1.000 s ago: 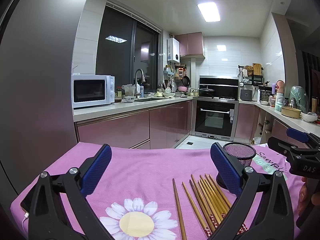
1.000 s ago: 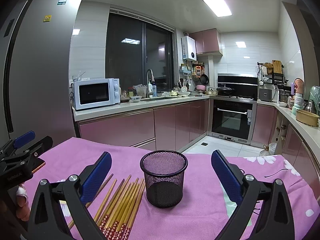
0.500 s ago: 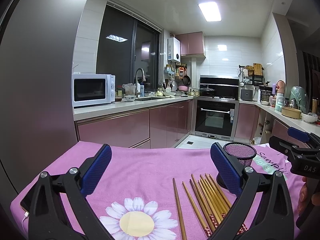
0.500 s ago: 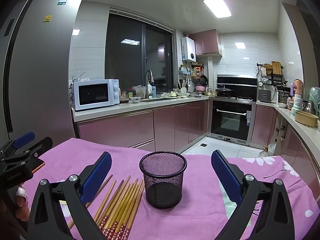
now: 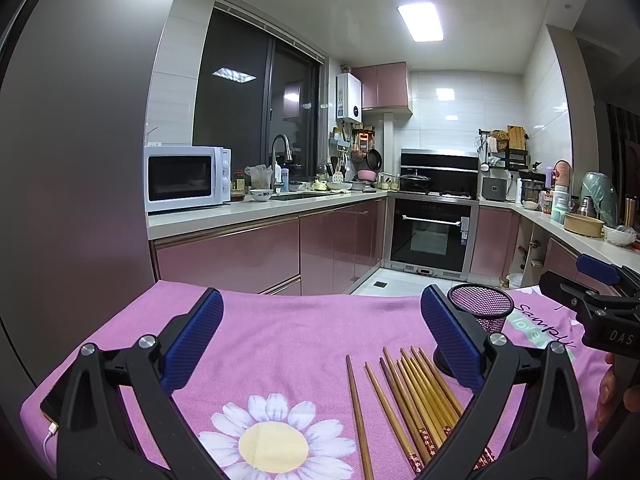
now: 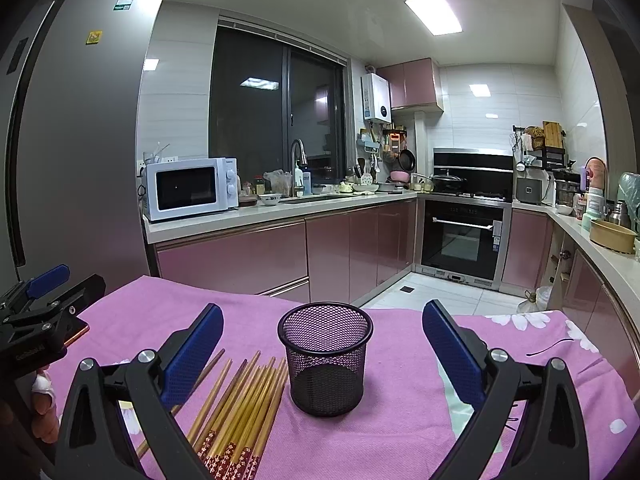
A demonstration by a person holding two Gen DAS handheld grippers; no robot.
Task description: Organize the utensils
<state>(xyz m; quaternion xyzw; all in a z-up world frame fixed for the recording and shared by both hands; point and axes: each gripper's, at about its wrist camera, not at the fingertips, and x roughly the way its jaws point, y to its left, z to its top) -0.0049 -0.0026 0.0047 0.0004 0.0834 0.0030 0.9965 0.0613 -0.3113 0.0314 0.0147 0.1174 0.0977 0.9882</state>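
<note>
Your left gripper (image 5: 322, 332) hangs with its blue-padded fingers spread wide and nothing between them, low over the pink cloth-covered surface (image 5: 280, 328) with its printed white daisy (image 5: 276, 440). Your right gripper (image 6: 323, 340) is just as wide apart and just as empty. Neither has shifted in any way you could point to over the last second (the views match almost line for line).

Just ahead of the left gripper, to its right side, lies the bundle of long wooden chopsticks with red patterned ends (image 5: 416, 396), flat on the cloth and roughly parallel, with one darker chopstick (image 5: 357, 412) lying a little apart on their left. From your right gripper's view the same bundle (image 6: 240, 408) sits just left of centre, its tips reaching close to the black wire-mesh cup (image 6: 326, 360).

That cup stands upright and empty, framed between the right gripper's fingers; in the left view it (image 5: 482, 308) shows beyond the right-hand finger. Chopsticks and cup lie where they were a second ago.

At the surface's left edge a phone (image 6: 76, 332) rests flat with a white cable.

Beyond the cloth run pink kitchen cabinets (image 6: 240, 256), a white microwave (image 6: 190, 188) on the worktop, and a black built-in oven (image 6: 462, 236) at the far end.
</note>
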